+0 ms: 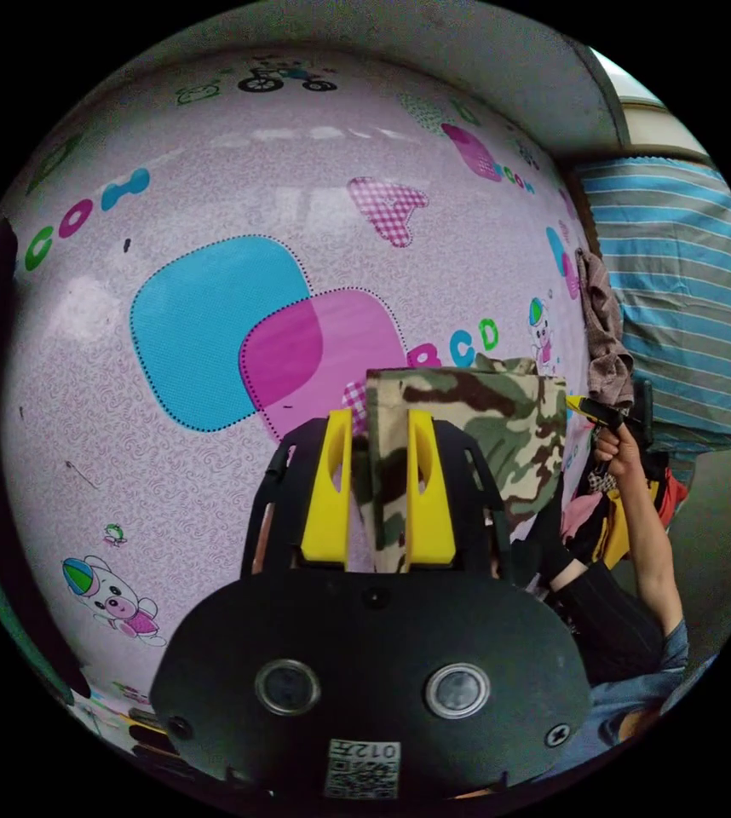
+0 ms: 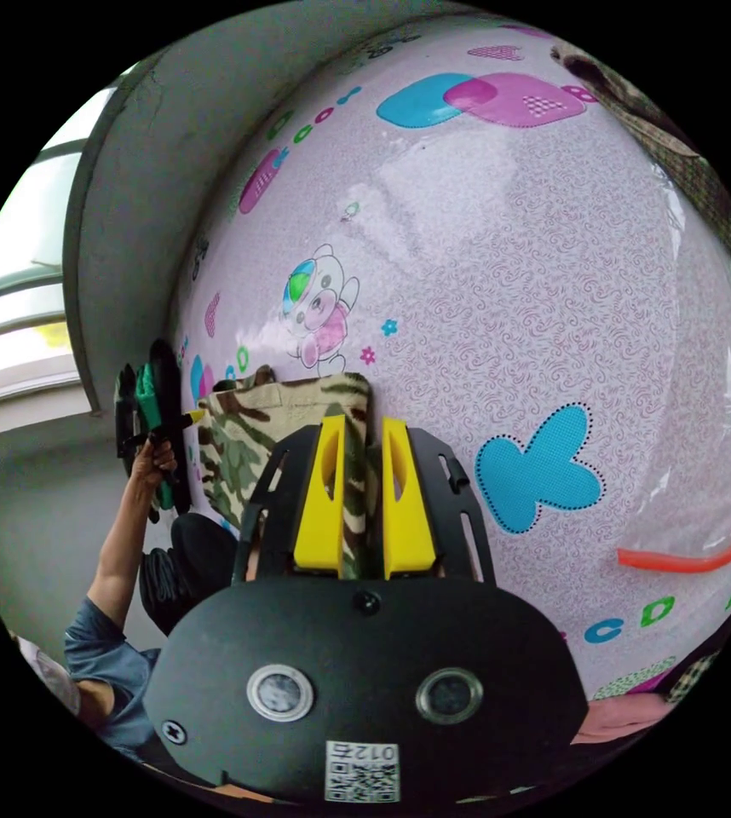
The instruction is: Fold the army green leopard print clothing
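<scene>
Both grippers clamp camouflage garment (image 1: 468, 426) edges; left gripper (image 1: 378, 490) | right gripper (image 2: 364, 494) | risk: cloth held above mat (image 1: 212, 469), slack toward 6 o'clock; uneven lowering skews fold

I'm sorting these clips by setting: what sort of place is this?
Most likely a room in a home, with the work done on the floor. A pink cartoon-printed play mat covers it, a blue striped bedding bundle sits at its edge, and loose clothes are heaped beside that. A window lets in daylight.
</scene>
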The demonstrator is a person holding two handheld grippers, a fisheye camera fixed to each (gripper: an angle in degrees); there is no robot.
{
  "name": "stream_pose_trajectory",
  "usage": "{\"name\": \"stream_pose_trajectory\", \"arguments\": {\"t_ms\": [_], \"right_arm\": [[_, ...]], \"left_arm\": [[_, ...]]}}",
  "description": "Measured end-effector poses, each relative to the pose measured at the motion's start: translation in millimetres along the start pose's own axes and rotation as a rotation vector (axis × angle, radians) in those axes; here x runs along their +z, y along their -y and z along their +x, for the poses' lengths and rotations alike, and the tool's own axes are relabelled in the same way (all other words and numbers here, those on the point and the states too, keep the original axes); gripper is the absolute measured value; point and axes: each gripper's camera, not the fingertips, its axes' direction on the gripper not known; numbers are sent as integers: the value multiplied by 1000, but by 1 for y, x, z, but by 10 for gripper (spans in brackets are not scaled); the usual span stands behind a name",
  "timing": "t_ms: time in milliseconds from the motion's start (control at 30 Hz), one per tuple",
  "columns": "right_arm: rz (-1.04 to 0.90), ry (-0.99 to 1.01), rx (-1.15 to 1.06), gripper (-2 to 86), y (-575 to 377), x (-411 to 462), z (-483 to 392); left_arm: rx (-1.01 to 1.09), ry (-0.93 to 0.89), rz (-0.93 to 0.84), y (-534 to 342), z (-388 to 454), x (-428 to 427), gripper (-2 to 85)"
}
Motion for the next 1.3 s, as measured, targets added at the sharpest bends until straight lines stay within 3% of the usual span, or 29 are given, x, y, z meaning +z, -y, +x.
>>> {"name": "stream_pose_trajectory", "arguments": {"t_ms": [333,567,767,1000,1167,1233,1300], "right_arm": [[33,-48,-62,-3,-5,-2,-25],[104,12,-149,-8,-20,-42,-64],[50,-102,-83,-8,-1,-5,-64],[63,-169,-100,-8,-2,9,-75],[225,-283,-112,-8,-20,-9,-96],[249,-240,-198,-9,-25,-9,-117],[204,-191,-264,-9,-24,5,-141]], "left_arm": [[49,4,35,-16,10,-10,26],[172,-19,112,-46,30,-69,11],[36,-60,96,-39,3,-38,9],[15,-8,107,-44,13,-22,13],[-39,188,292,-65,30,-57,10],[64,180,374,-74,65,-71,8],[161,142,342,-70,100,-61,7]]}}
